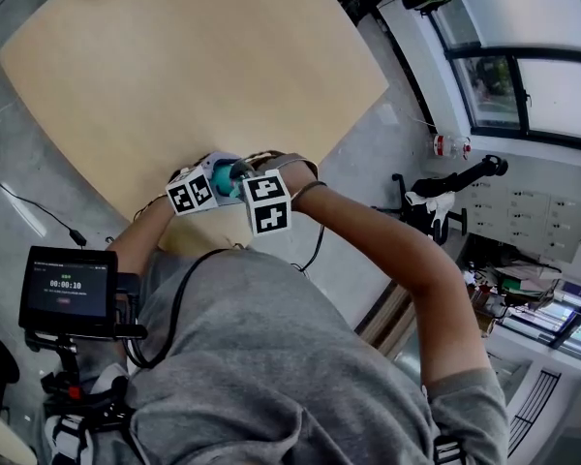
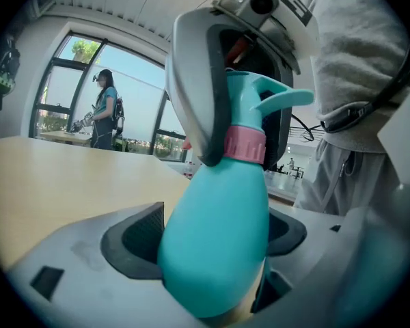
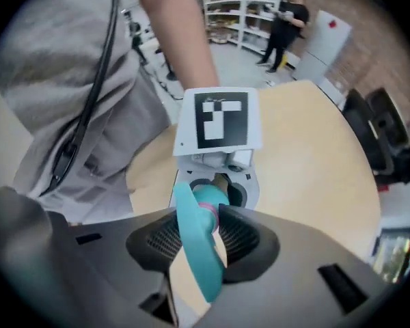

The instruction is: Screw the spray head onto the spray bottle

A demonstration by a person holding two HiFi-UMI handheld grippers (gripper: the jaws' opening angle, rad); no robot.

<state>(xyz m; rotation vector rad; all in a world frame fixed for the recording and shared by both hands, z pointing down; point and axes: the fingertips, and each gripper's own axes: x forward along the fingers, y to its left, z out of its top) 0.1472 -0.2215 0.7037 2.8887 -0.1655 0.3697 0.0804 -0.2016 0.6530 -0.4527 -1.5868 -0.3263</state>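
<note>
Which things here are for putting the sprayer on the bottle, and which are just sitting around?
For the job:
spray bottle, held in the left gripper
spray head with its pink collar, gripped by the right gripper

Just around:
table
timer screen
small bottle by the window

A pale, smooth wooden table (image 1: 194, 76) with rounded corners, on a glossy grey floor (image 1: 363, 177).

Teal spray bottle (image 2: 215, 244), pink-collared spray head (image 2: 260, 98) atop
</note>
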